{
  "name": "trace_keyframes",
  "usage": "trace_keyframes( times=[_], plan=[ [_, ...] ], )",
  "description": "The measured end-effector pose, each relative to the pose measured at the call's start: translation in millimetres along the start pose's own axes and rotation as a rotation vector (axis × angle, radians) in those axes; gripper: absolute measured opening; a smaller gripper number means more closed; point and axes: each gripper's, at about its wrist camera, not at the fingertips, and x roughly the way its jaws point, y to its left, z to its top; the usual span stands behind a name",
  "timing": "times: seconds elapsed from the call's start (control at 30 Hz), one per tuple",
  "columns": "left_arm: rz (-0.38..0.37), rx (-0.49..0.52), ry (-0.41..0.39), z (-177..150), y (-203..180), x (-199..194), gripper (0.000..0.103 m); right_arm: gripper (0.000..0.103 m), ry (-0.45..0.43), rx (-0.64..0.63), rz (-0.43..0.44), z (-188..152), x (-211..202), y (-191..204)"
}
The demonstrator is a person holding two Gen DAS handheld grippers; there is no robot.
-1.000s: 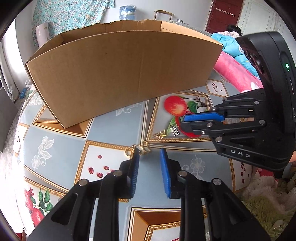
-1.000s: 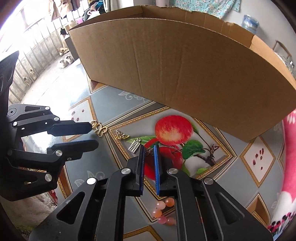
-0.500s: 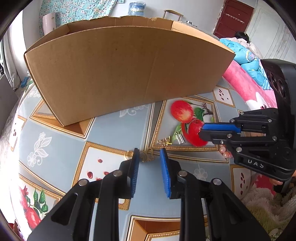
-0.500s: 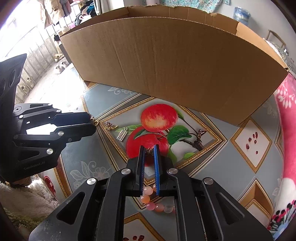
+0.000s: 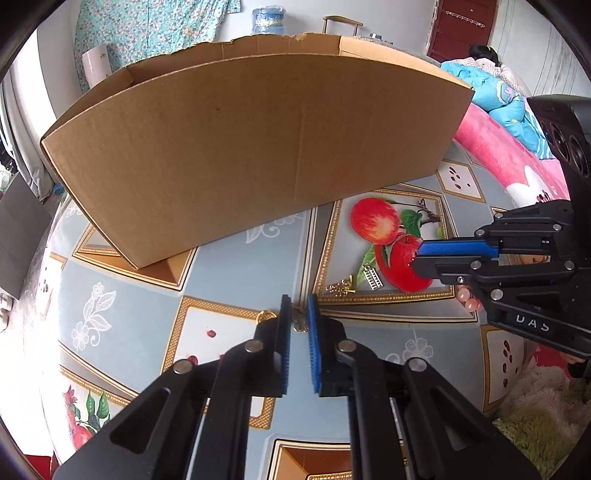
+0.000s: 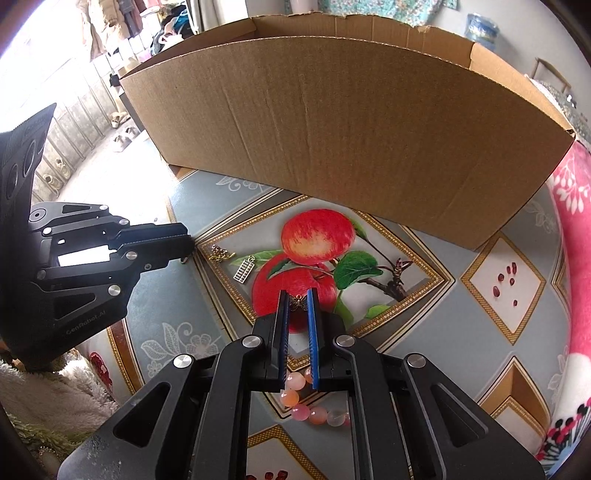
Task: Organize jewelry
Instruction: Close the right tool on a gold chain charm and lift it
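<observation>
While the left gripper (image 5: pixel 299 308) is closing on a gold ring (image 5: pixel 300 322) at frame centre, the right gripper (image 6: pixel 297 301) clamps a butterfly charm (image 6: pixel 297 302).

Both tools matte black plastic, silver round screws at the linkage joints. Left hand-held gripper (image 5: pixel 299 308): blue ribbed pads. Right hand-held gripper (image 6: pixel 297 302): same build, pale lettering on its side.

We are in a lived-in home: beyond the tongs stands a cardboard box (image 5: pixel 258 147) on a fruit-print table covering (image 5: pixel 122 295), with floral curtains (image 5: pixel 147 26) and a water jug (image 5: pixel 269 21) behind it, pink bedding (image 5: pixel 495 147) to the right, shoes (image 6: pixel 123 129) on the floor at left
</observation>
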Motion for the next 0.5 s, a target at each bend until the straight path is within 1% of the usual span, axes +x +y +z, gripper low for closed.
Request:
trace_keyframes(
  times=[0.17,0.23,0.5],
  plan=[
    [-0.017,0.001,0.000,-3,-1,-3,0.006,0.007,0.001,0.007,0.009,0,-2,-2],
    [-0.024,0.006,0.000,-4,-3,-4,0.004,0.007,0.002,0.007,0.009,0,-4,-2],
    [-0.040,0.018,-0.005,-8,-5,-14,0.004,0.007,-0.008,0.004,0.006,-2,-10,-1]
  ],
)
